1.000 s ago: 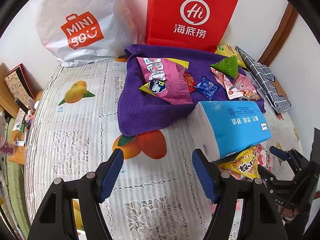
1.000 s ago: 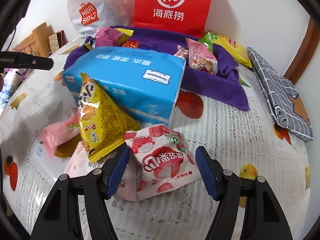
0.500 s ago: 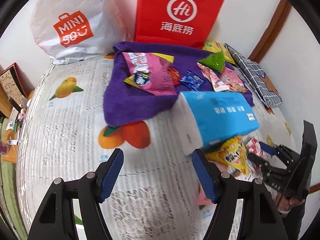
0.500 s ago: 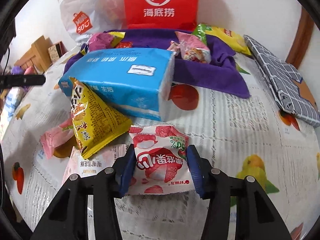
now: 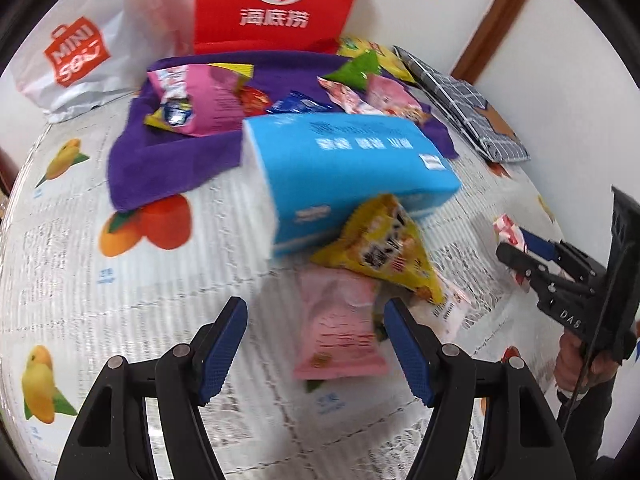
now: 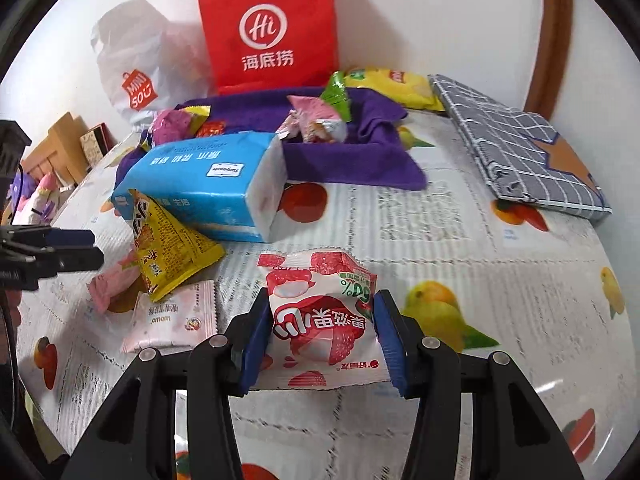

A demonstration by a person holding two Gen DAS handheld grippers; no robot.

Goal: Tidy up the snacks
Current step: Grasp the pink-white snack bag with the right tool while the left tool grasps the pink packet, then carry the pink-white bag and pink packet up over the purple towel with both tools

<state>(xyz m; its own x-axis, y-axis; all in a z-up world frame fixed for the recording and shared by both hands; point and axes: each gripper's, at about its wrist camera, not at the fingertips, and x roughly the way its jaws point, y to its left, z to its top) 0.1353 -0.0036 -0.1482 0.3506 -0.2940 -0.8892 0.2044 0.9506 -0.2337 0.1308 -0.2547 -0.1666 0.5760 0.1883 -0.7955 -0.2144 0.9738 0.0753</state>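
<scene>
Right tongs (image 6: 320,334) now clamped on strawberry snack packet (image 6: 322,320); left tongs (image 5: 316,332) apart, beside pink packet (image 5: 340,324).

A lived-in room at home

The table (image 6: 460,216) wore a fruit-printed lace cloth and stood against a plain white wall with wooden trim (image 5: 492,20). Shop carrier bags, one red (image 6: 268,28) and one white (image 6: 136,64), leaned there beside a tissue pack (image 6: 200,176), a purple towel (image 6: 360,160) and a folded checked cloth (image 6: 520,152).
</scene>
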